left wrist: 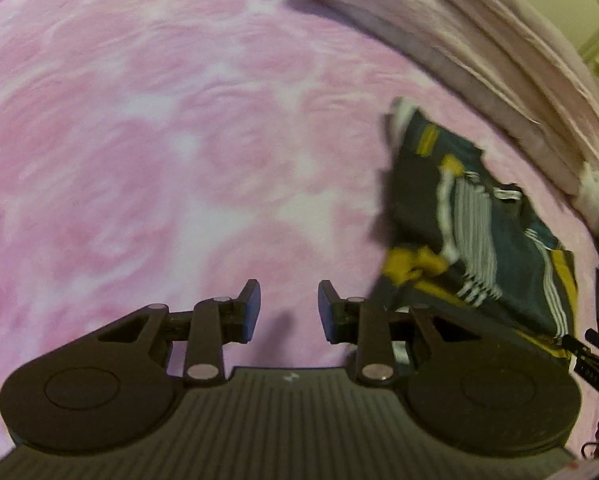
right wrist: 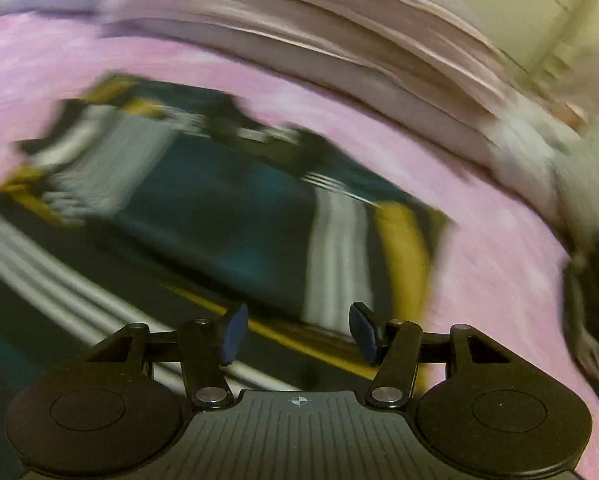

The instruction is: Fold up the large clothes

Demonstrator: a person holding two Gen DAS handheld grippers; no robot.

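Garment: we see the dark teal garment with white and yellow stripes lying on the pink bedspread, near its far edge below the stacked bedding.
Left gripper: narrow gap, nothing between the pads, over bare bedspread.
Right gripper: wide, empty (view blurred), above the garment.
Writing: none we can read.

Setting: home bedroom. Bed covered by pink-and-white mottled fleece blanket; folded pale pink bedding stacked along far edge (cream wall behind).
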